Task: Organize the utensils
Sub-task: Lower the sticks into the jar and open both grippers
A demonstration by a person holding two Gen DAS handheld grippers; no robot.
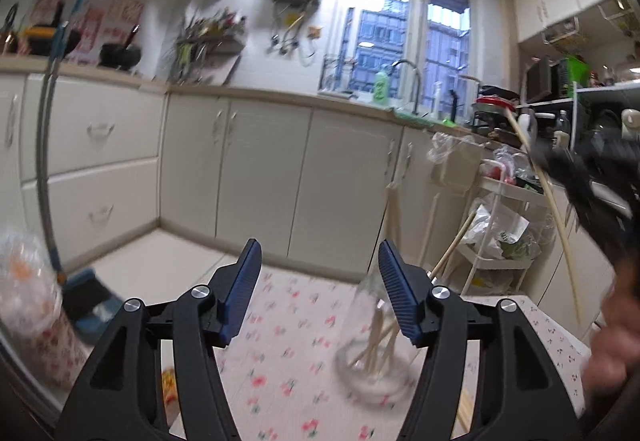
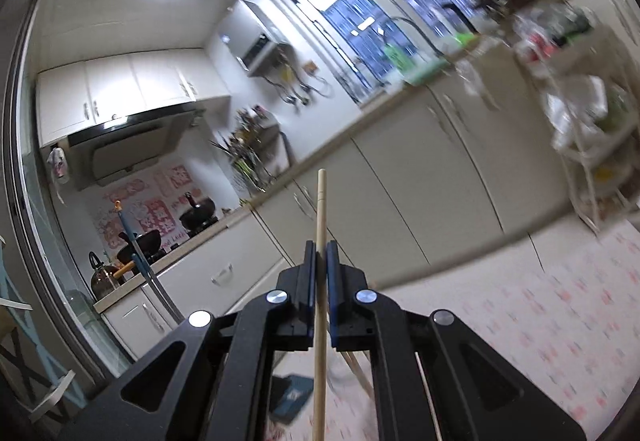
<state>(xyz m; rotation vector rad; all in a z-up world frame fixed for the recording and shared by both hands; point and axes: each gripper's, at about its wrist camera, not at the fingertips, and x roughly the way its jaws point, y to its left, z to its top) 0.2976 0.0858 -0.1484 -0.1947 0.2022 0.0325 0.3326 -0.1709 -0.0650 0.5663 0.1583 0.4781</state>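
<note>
- Jaws of left gripper [image 1: 318, 291] stand apart, nothing between them; floral tablecloth [image 1: 280, 341] lies bare below the gap.
- Glass jar [image 1: 374, 357] holding chopsticks stands just right of that gap, behind the right finger.
- Right gripper [image 2: 320, 273] is clamped on one chopstick [image 2: 321, 209], raised clear of the table.
- Table edge faces the cabinets [image 1: 264, 169] across open floor.

Right gripper [image 2: 320, 253] clamped on an upright chopstick [image 2: 321, 209], kitchen cabinets [image 2: 400, 177] tilted behind

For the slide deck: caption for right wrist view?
Right gripper shut on a single wooden chopstick, raised before the kitchen cabinets.
</note>
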